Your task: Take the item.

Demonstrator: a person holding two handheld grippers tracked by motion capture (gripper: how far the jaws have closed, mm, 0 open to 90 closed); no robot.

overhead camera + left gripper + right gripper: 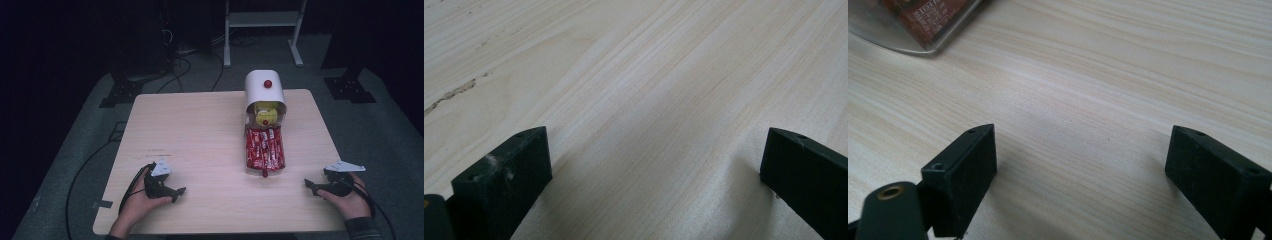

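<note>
While both tongs, left (181,190) and right (307,184), sit wide open and empty on the desk (200,130), the light, crinkly, slippery red snack packs (265,147) are probably best pinched mid-stick.

We've got a pale wood-grain table (200,135) here, with a white box (264,90) that has a red knob (268,83) on top. Inside it there's something yellow (265,113), and red sachets (264,147) with white print sit in front. Both grippers (176,193) (310,186) are black with grey plates, and the floor (380,125) is grey.
</note>
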